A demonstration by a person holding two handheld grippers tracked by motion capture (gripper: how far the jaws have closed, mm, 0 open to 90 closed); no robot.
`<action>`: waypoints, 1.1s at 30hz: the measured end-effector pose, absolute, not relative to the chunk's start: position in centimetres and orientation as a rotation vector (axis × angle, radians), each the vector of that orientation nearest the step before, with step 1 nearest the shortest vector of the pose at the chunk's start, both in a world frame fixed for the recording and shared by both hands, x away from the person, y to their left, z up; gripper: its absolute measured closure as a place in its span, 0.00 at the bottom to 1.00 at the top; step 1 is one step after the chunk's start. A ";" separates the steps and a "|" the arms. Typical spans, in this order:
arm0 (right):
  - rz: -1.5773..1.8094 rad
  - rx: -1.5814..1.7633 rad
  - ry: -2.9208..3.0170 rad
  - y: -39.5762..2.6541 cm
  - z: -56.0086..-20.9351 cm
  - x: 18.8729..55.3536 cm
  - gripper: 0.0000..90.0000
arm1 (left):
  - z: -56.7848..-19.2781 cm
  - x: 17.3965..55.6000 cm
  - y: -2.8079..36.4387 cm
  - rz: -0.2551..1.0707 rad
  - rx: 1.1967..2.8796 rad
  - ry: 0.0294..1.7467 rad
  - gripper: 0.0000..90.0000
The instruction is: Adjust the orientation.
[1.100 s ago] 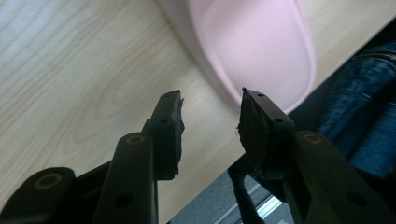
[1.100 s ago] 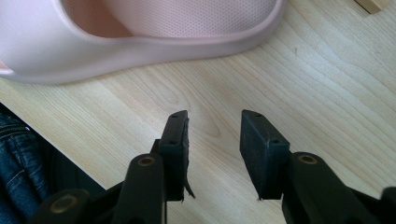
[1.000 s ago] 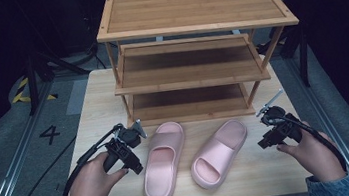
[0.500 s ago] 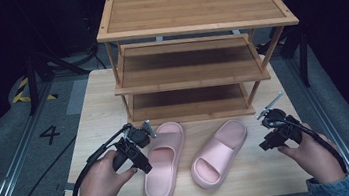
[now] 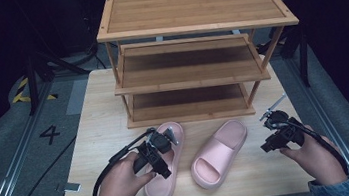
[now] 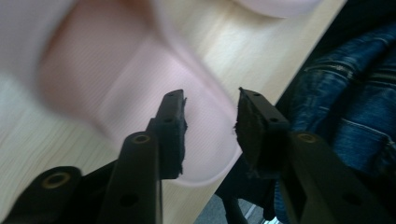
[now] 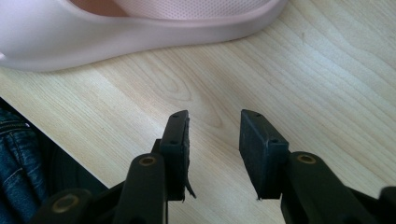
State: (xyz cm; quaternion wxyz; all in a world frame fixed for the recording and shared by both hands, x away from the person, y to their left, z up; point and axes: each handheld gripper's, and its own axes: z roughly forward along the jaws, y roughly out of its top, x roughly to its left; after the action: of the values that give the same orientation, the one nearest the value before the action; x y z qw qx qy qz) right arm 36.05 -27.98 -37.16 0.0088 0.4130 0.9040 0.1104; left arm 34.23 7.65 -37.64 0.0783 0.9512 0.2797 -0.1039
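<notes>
Two pink foam slides [image 5: 163,162] [image 5: 219,153] lay low in frame; your left tongs [image 6: 210,116], closing but empty, straddled one's heel to grab it, while your right tongs [image 7: 214,140] waited open.

Two pale pink rubber slides lie sole-down, side by side in the lower middle of the frame: the left slide [image 5: 163,167] partly covered, the right slide [image 5: 219,153] angled, toe toward lower left.

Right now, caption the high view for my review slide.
Left gripper open over the left pink slipper; right gripper open beside its mate.
</notes>
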 end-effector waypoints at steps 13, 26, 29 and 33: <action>0.332 1.272 2.847 -27.8 -37.4 36.0 0.74 | -40.4 34.1 5.2 -0.355 2.889 0.714 0.82; 0.332 1.270 2.851 -27.9 -37.4 36.0 0.74 | -41.6 34.4 5.6 -0.449 2.878 0.750 0.81; 0.326 1.254 2.863 -27.6 -37.5 36.0 0.73 | -41.6 34.7 6.4 -0.466 2.869 0.767 0.81; 0.330 1.231 2.868 -27.1 -37.3 36.2 0.73 | -41.3 34.6 7.3 -0.419 2.861 0.802 0.81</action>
State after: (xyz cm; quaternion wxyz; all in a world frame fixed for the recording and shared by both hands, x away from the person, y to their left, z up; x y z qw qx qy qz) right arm 36.16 -27.13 -37.31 0.0016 0.3922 0.9138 0.1053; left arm 34.65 7.32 -41.27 0.0703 0.9511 0.2667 -0.1392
